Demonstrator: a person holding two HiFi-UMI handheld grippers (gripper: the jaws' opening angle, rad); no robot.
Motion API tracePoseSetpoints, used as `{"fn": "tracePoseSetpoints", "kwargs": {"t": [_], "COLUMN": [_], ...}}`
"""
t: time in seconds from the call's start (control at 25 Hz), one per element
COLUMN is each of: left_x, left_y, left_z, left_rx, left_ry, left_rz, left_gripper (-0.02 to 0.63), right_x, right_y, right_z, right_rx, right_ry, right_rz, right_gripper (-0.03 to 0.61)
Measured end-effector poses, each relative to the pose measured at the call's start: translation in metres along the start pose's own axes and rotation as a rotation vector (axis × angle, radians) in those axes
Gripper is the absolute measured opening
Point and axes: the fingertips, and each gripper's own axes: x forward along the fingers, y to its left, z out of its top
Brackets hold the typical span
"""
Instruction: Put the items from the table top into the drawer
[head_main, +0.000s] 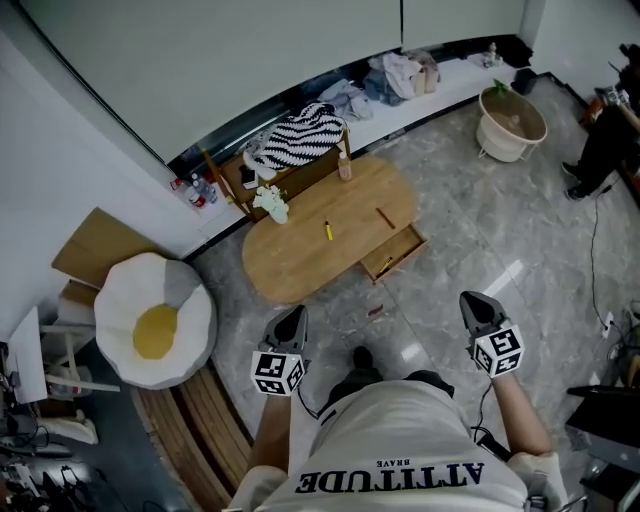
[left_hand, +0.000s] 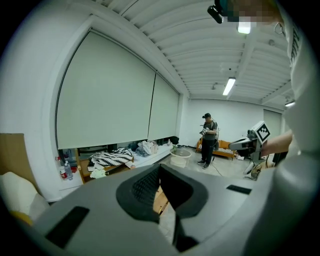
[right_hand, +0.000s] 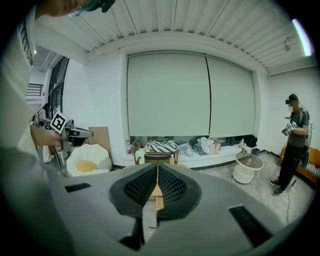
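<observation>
A low oval wooden table (head_main: 300, 262) stands ahead of me, and its drawer (head_main: 398, 252) is pulled open on the right side. On the top lie a small yellow item (head_main: 327, 230) and a brown stick (head_main: 385, 217), with a bottle (head_main: 345, 165) and a white bunch (head_main: 271, 203) at the far edge. Something yellow lies in the drawer (head_main: 386, 265). My left gripper (head_main: 291, 322) and right gripper (head_main: 479, 303) hang over the floor, well short of the table. Both are shut and empty, as the left gripper view (left_hand: 159, 186) and right gripper view (right_hand: 157, 186) confirm.
A fried-egg cushion (head_main: 155, 320) lies at the left. A small dark piece (head_main: 375, 311) lies on the floor before the drawer. A striped cloth (head_main: 295, 135) covers a shelf behind the table. A white round stand (head_main: 512, 125) and a standing person (right_hand: 295, 145) are at the right.
</observation>
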Motion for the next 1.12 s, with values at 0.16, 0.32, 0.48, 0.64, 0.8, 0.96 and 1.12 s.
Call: {"fn": "tracePoseSetpoints", "kwargs": {"t": [0.16, 0.32, 0.48, 0.64, 0.8, 0.96, 1.12], "left_x": [0.016, 0.026, 0.033, 0.039, 0.046, 0.058, 0.07], "left_y": [0.027, 0.05, 0.073, 0.087, 0.087, 0.086, 0.091], "left_z": [0.003, 0.006, 0.004, 0.001, 0.0, 0.0, 0.0], "left_rx": [0.0, -0.001, -0.007, -0.025, -0.033, -0.029, -0.039], "left_ry": [0.003, 0.008, 0.016, 0.027, 0.029, 0.037, 0.04], "left_rz": [-0.023, -0.039, -0.046, -0.046, -0.052, -0.049, -0.02], "left_gripper": [0.021, 0.021, 0.021, 0.021, 0.021, 0.021, 0.021], "right_x": [0.023, 0.042, 0.061, 0.076, 0.082, 0.093, 0.114], "right_y": [0.007, 0.013, 0.019, 0.021, 0.016, 0.008, -0.003], "right_z": [0.008, 0.017, 0.023, 0.024, 0.025, 0.024, 0.024], "right_rx": [-0.004, 0.0, -0.003, 0.0, 0.008, 0.012, 0.01], "right_ry": [0.018, 0.032, 0.047, 0.065, 0.069, 0.072, 0.072], "right_rz": [-0.012, -0.026, -0.027, -0.025, -0.029, -0.019, 0.011], "right_gripper": [0.021, 0.021, 0.021, 0.021, 0.021, 0.021, 0.021]}}
